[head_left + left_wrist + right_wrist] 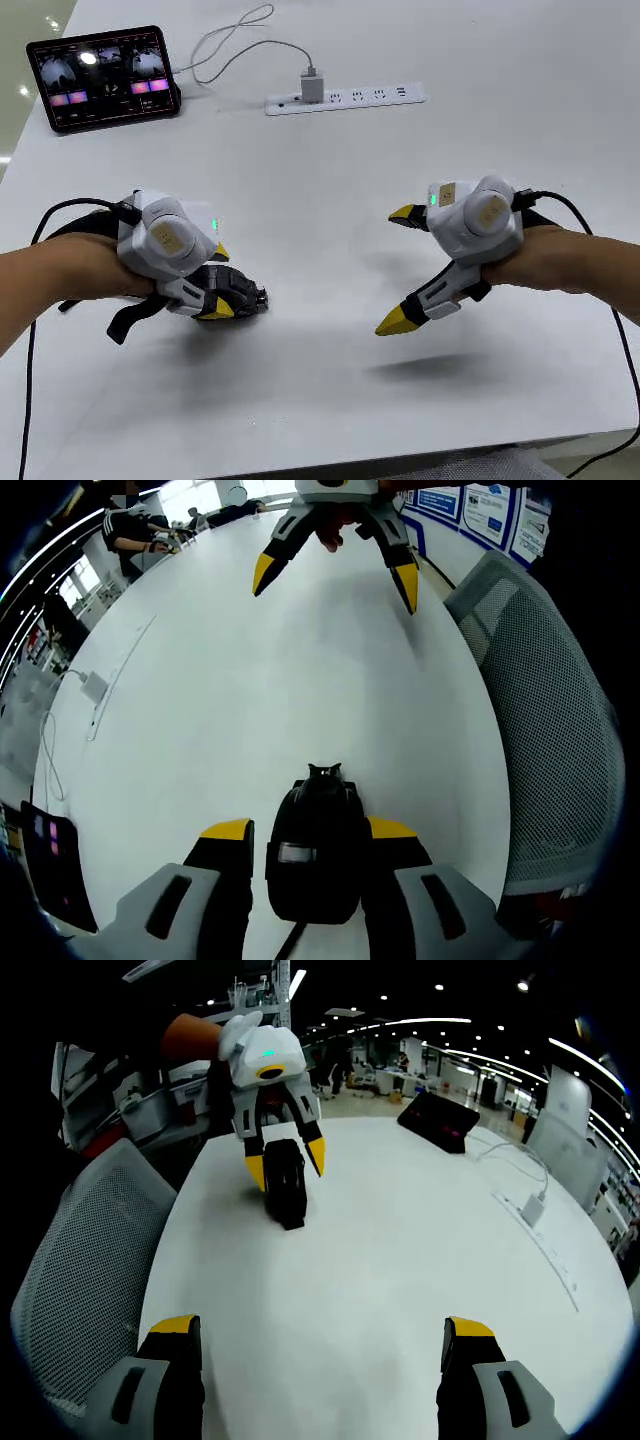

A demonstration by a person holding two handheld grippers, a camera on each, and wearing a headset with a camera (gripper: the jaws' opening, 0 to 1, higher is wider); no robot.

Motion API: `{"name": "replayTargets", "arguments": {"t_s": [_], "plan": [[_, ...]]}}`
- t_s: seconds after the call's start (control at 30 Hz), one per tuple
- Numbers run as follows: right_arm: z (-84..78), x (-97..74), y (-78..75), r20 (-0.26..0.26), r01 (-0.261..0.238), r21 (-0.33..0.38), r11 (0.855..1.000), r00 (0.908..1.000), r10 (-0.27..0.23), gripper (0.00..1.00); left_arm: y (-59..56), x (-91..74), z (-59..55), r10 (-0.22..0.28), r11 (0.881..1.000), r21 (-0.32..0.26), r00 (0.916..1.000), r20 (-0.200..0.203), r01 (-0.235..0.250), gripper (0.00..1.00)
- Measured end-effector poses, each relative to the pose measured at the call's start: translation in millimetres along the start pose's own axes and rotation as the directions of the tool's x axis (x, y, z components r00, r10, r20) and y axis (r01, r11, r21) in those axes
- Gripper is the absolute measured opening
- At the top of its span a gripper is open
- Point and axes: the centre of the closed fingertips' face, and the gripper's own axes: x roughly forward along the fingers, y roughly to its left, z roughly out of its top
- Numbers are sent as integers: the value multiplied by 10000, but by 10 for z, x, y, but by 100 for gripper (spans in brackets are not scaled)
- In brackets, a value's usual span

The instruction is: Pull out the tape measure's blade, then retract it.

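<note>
Left gripper (220,282): you had it clamped on the tape measure (312,865), jaws pressed on the case's two flat sides, at about 8 o'clock in the head view.
Tape measure: the black case rested low on the white surface (320,180), its front end aimed at 3 o'clock, toward your other hand.
Why held so: squeezing the flat sides probably pinned the case while leaving its mouth free for a pull.
Blade: a small tab (323,770) stuck out at the case's front; it looked like the hook, though the left gripper view was too coarse to be sure. No blade was drawn out.
Right gripper (397,268): its jaws were spread wide and empty, at about 4 o'clock, well apart from the case and facing it.
In the way: bare surface lay between the grippers, so nothing blocked a straight reach.
Around: a lit tablet (105,75) at 11 o'clock, a power strip (345,98) with a plugged charger (311,85) and looped cable (230,45) at 12 o'clock, all far off; a mesh chair (540,710) stood beyond the near edge.
</note>
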Motion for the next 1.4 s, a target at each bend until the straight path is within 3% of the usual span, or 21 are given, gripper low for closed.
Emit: {"name": "replayTargets", "arguments": {"t_s": [0.07, 0.23, 0.33, 0.57, 0.9, 1.2, 1.4], "plan": [[28, 44, -10, 41, 5, -108, 9999, 10000, -5, 99, -40, 13, -9, -203, 9998, 31, 9997, -151, 204, 33], [156, 147, -50, 449, 45, -411, 9991, 9990, -27, 99, -37, 21, -19, -79, 9999, 139, 9996, -281, 83, 32], [203, 201, -51, 526, -44, -475, 9989, 9986, 69, 99, -45, 49, -26, 115, 9993, 357, 9989, -461, -99, 32], [270, 332, -36, 612, -139, -497, 9987, 9980, 170, 99, -37, 41, -26, 139, 9997, 221, 9985, -530, -128, 31], [385, 583, 83, 652, -718, -723, 9948, 9949, 766, 86, -42, 50, -20, 119, 9994, 325, 9989, -461, -104, 31], [512, 729, 140, 644, -879, -1017, 9909, 9934, 948, 74, -37, 48, -23, 51, 9996, 275, 9995, -312, -43, 31], [562, 871, 196, 574, -1232, -976, 9876, 9900, 1292, 61, -25, 52, -31, -68, 9997, 234, 9999, -125, 71, 31]]}}
